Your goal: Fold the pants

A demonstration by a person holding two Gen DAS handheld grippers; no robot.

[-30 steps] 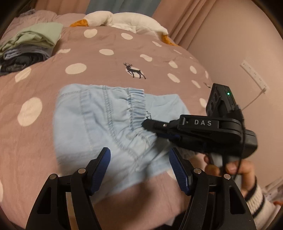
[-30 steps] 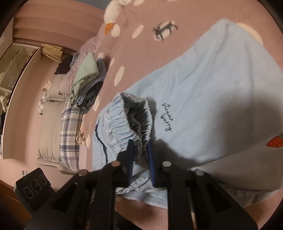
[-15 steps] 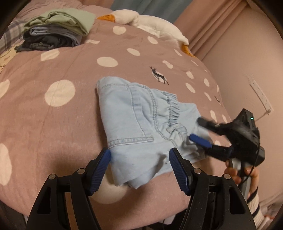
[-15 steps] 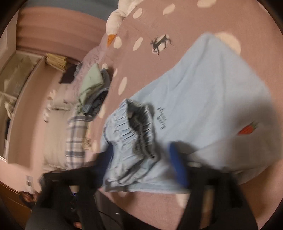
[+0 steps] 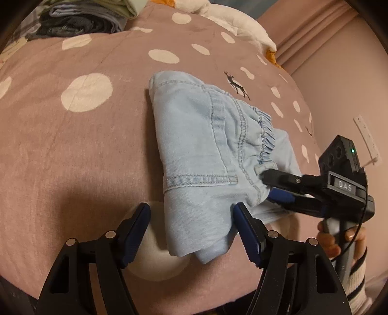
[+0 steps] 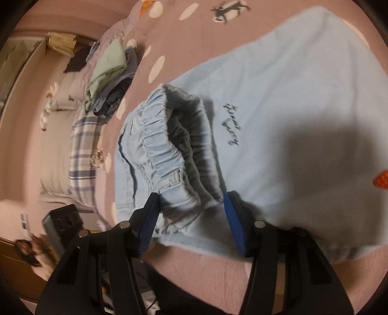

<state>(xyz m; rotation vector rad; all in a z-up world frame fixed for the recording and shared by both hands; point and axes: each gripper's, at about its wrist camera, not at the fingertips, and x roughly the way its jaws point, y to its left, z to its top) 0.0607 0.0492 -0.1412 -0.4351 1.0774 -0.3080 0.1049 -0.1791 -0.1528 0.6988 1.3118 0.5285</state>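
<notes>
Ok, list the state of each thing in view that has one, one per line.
pants: folded into a compact bundle, lying on the bed, elastic waistband gaping open toward the right claw.
left claw: open, straddling the bundle's near edge, not gripping.
right claw: open, at the waistband, one finger on each side.
pale blue garment: spread flat under the pants.
clothes stack: folded, piled at the far end of the bed.

Bed (image 5: 72,150) covered in a mauve spread with cream dots and deer motifs, bearing a stack of folded clothes (image 5: 80,17) and a white pillow (image 5: 237,21) at its far end, beside a pink wall (image 5: 339,80) with a white power strip (image 5: 367,140).
</notes>
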